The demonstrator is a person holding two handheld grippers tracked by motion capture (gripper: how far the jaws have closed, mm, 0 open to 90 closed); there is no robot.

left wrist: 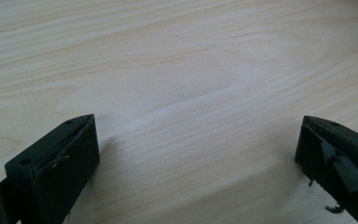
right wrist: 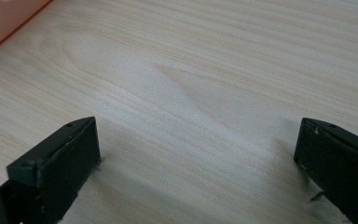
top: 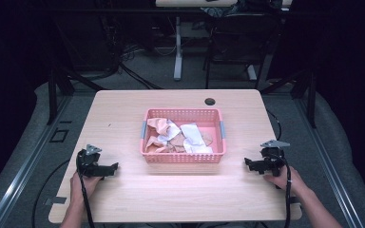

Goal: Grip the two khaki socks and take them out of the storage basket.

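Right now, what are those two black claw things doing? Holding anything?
Left gripper: jaws wide open, empty, over the light wooden table.
Right gripper: jaws wide open, empty, beside the pink plastic basket.

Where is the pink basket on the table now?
In the high view the pink basket stands at the middle of the wooden table, between the left gripper and the right gripper, holding crumpled cloths.

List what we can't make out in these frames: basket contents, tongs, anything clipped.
- Cloth pieces in the pink basket, high view: too small and overlapping to count or identify.
- Pink basket, right gripper view: cut off by the top-left edge, just a corner.
- Left tongs and right tongs, gripper views: jaw bases cut off by the bottom edge; jaws stand wide apart over bare table.
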